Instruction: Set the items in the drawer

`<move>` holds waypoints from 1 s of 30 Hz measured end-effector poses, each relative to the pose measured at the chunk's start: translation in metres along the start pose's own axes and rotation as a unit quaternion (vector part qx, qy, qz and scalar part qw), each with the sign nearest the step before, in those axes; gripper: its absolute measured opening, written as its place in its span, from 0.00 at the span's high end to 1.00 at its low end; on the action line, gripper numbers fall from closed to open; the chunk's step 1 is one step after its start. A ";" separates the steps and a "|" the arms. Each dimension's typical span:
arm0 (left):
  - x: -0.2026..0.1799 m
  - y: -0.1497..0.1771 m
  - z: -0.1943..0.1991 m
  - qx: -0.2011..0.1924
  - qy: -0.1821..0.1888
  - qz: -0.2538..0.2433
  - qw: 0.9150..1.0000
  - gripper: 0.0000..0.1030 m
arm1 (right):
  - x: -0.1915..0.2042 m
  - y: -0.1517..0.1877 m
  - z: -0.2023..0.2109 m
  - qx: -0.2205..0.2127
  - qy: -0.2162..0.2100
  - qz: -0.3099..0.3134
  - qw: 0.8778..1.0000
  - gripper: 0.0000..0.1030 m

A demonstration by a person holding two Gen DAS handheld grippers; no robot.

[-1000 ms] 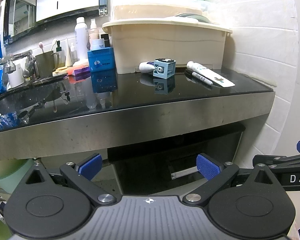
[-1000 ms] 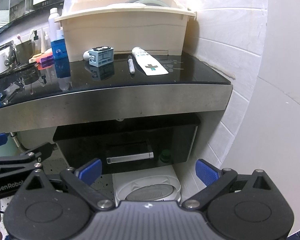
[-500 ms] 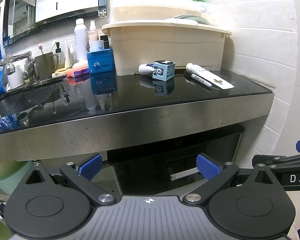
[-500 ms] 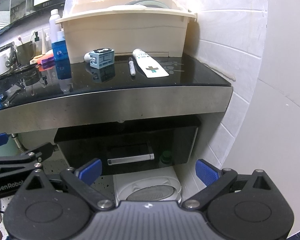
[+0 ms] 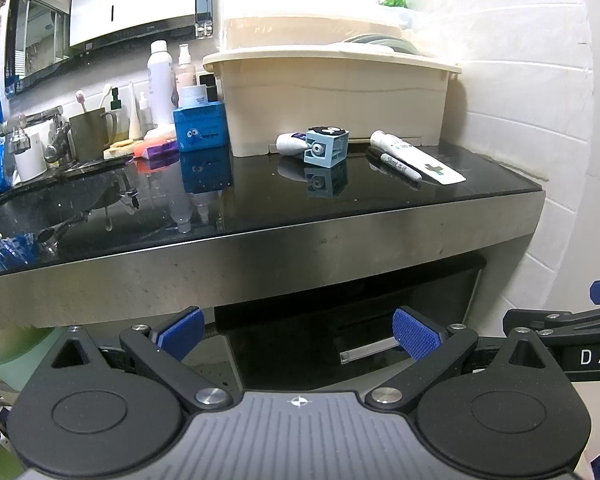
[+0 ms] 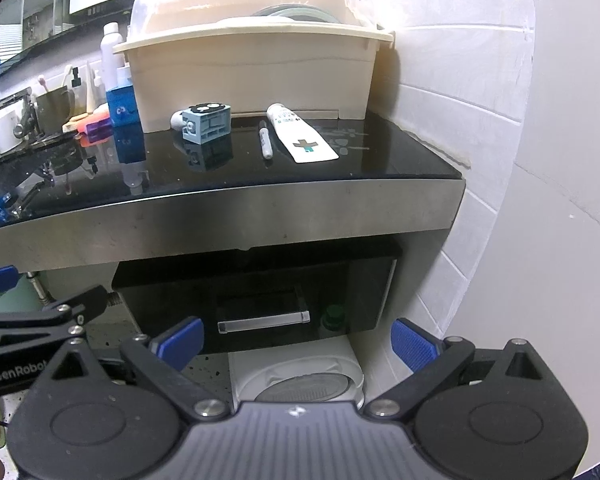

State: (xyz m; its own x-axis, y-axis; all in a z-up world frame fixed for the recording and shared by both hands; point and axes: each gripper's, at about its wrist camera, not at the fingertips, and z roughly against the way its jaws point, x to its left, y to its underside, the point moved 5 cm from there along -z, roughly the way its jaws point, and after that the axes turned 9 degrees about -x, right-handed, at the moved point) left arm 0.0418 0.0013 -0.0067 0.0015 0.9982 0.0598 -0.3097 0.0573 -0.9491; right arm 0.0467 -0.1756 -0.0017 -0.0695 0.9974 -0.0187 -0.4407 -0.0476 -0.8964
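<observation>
Your two grippers face a glossy black countertop (image 6: 380, 160) with a brushed-metal front edge; its polished surface mirrors everything standing on it. At 12 o'clock on the counter sits one cream plastic bin (image 6: 256, 80), rectangular with a flared rim and a clear domed lid. Under the counter hangs one black drawer unit (image 6: 260, 292), its drawer shut, with one clear bar handle (image 6: 264, 322) at its centre; a round white appliance (image 6: 300, 376) stands below it.

Three loose items lie in front of the bin: one flat white tube (image 6: 304, 140) printed with a teal cross at 1 o'clock, one slim marker (image 6: 265, 140) just beside it on its left, and one pale blue cube (image 6: 206, 124) with cartoon eyes at 11 o'clock. A second, smaller white tube (image 5: 290, 144) lies behind the cube, touching it. One blue box (image 5: 200, 126) stands at 10 o'clock in the left view.

Your left gripper (image 5: 298, 330) and right gripper (image 6: 298, 340) both have ribbed blue pads spread wide, grasping nothing, level with the drawer front.
</observation>
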 end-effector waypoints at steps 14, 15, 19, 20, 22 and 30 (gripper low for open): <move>0.001 -0.008 0.009 0.000 -0.008 -0.004 1.000 0.01 | 0.002 -0.006 0.007 -0.003 -0.011 -0.006 1.000 0.02; 0.001 -0.009 0.010 0.000 -0.008 -0.004 1.000 0.01 | 0.002 -0.007 0.008 -0.004 -0.011 -0.006 1.000 0.02; 0.001 -0.014 0.013 0.003 -0.006 -0.002 1.000 0.01 | 0.002 -0.012 0.014 -0.009 -0.012 -0.006 1.000 0.02; 0.001 -0.016 0.014 0.004 -0.006 -0.002 1.000 0.01 | 0.002 -0.013 0.015 -0.010 -0.011 -0.005 1.000 0.02; 0.001 -0.018 0.016 0.007 -0.004 -0.002 1.000 0.01 | 0.001 -0.015 0.017 -0.011 -0.010 -0.003 1.000 0.02; -0.001 -0.026 0.016 0.045 -0.006 -0.014 0.999 0.01 | -0.006 -0.025 0.024 -0.007 -0.007 -0.006 1.000 0.02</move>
State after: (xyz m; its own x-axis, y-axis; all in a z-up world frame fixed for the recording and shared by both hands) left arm 0.0351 -0.0012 0.0230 -0.0008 0.9959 0.0901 -0.3941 0.0825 -0.9154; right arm 0.0363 -0.1814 0.0317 -0.0765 0.9971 -0.0031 -0.4282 -0.0357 -0.9030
